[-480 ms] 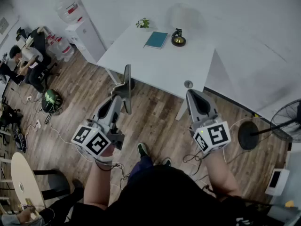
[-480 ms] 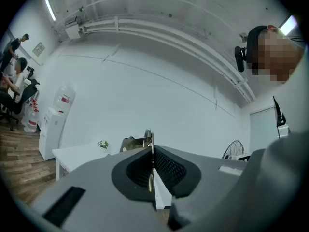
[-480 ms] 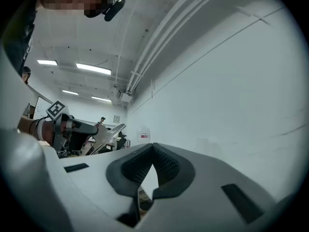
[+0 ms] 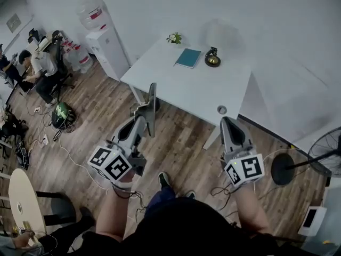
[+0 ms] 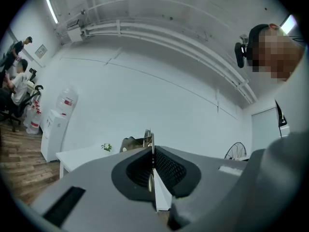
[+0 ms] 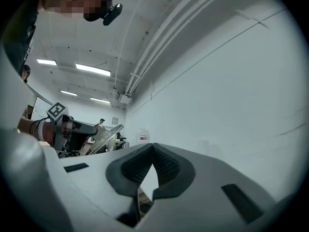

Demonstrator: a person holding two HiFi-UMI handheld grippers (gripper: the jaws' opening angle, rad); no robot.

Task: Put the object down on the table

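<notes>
Jaws of my left gripper (image 4: pixel 139 126) are clamping one end of a thin, flat grey metallic plate (image 4: pixel 152 106), which is sticking out past them in the air over the wooden floor (image 4: pixel 176 143), just short of the white rectangular desk (image 4: pixel 186 92). Compared with half a second ago, I am drawing nearer that desk, so the set-down is approaching. The plate is showing edge-on, looking rigid and shiny. The right gripper (image 4: pixel 230 124) is hanging empty, jaws together.

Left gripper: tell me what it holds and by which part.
The left gripper is shut on a thin flat grey plate, pinching its near end; the rest juts out beyond the jaws.
</notes>
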